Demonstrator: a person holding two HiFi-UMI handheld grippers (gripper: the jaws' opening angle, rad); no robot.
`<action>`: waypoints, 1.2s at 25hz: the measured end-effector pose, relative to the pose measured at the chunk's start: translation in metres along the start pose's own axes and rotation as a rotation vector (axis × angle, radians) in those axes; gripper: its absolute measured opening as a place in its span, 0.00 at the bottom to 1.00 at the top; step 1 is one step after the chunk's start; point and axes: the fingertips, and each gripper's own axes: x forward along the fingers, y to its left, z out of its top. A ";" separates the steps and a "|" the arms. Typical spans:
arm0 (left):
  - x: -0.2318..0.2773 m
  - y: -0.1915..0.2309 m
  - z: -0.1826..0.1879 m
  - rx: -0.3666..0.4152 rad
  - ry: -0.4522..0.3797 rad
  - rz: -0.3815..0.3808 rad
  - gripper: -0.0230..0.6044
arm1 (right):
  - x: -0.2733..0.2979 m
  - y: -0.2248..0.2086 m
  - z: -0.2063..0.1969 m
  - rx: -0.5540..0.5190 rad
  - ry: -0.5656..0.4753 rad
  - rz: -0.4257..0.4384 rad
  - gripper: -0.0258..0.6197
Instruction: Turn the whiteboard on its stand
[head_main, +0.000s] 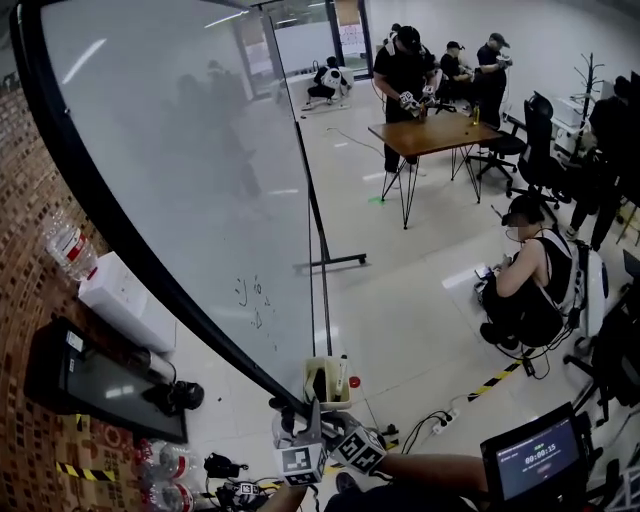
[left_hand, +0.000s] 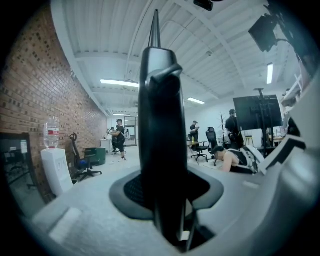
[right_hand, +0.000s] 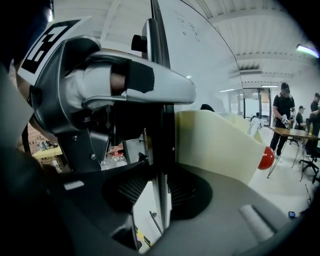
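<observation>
The whiteboard (head_main: 180, 170) fills the left of the head view, tilted on its stand, with a black frame (head_main: 90, 190) round it. Both grippers meet at its lowest corner. My left gripper (head_main: 300, 425) is shut on the frame; in the left gripper view the black edge (left_hand: 160, 110) stands upright between my left gripper's (left_hand: 162, 200) pads. My right gripper (head_main: 335, 425) is right beside it, shut on the same edge (right_hand: 159, 125). In the right gripper view my right gripper (right_hand: 159, 192) clamps that edge, with the left gripper's body (right_hand: 100, 85) close above at the left.
A cream marker tray (head_main: 328, 380) hangs on the board by the grippers. A water dispenser (head_main: 125, 300) and a dark screen (head_main: 100, 385) stand by the brick wall at the left. The stand's foot (head_main: 330, 262) crosses the floor. A person (head_main: 535, 285) sits at the right; others stand round a table (head_main: 430, 135).
</observation>
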 end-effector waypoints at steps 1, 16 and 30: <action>-0.006 0.001 -0.002 0.007 -0.004 0.007 0.29 | 0.000 0.006 -0.007 -0.005 0.006 0.006 0.23; -0.007 0.001 -0.011 0.016 -0.003 -0.006 0.29 | 0.007 0.004 -0.019 -0.070 0.055 -0.008 0.23; -0.073 -0.037 -0.018 0.131 0.147 -0.156 0.46 | -0.100 -0.046 -0.052 0.165 0.022 -0.162 0.14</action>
